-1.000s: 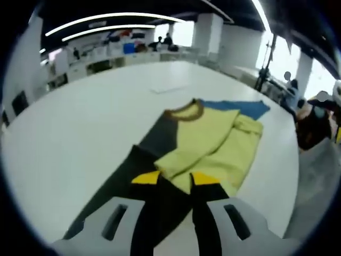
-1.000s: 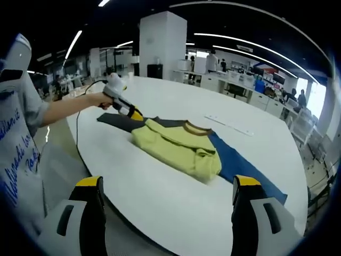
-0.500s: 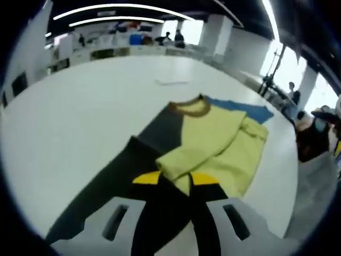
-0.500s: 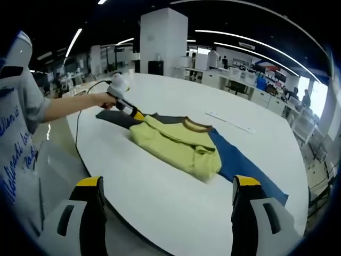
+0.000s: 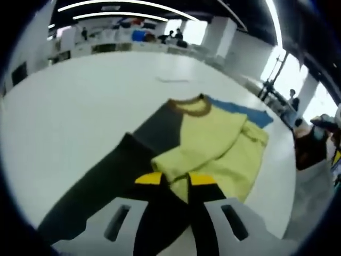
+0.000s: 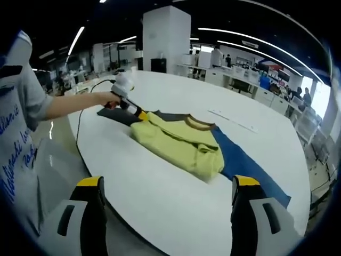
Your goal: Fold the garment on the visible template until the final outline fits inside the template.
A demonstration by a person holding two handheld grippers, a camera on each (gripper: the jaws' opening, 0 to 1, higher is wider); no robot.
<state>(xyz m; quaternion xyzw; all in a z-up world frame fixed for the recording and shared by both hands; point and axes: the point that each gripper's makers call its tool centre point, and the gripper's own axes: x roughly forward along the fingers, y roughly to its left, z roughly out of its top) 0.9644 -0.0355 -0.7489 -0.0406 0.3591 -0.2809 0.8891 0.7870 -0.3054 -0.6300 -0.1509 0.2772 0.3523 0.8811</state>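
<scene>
Since a second ago the left gripper (image 5: 175, 178) has crept forward along the dark end of the template; more of that dark strip now shows left of its jaws, and the garment's near corner sits higher against the yellow tips. The right gripper (image 6: 168, 184) has not moved relative to the table.

Near: the left jaws stand narrowly apart with the folded corner of the yellow garment (image 5: 213, 146) between the tips or just past them. Whether they pinch cloth I cannot tell. In the right gripper view the same tool (image 6: 134, 110) meets the garment's (image 6: 178, 143) end, held by a hand (image 6: 104, 99). The right jaws are wide open, holding nothing, hovering off the table edge (image 6: 133, 224).

Middle: the garment lies partly folded on the template (image 6: 250, 168), long axis running away from the left jaws toward the brown collar (image 5: 189, 106). Its dark end (image 5: 101, 181) lies bare beside the left jaws; the blue end (image 5: 242, 111) shows past the collar.

Judgement: the left gripper is nearer, so the next fold likely lifts this near end toward the collar.

Far: the white table (image 5: 80, 101) leaves open room on both sides of the template; a thin white strip (image 5: 171, 80) lies well beyond.
</scene>
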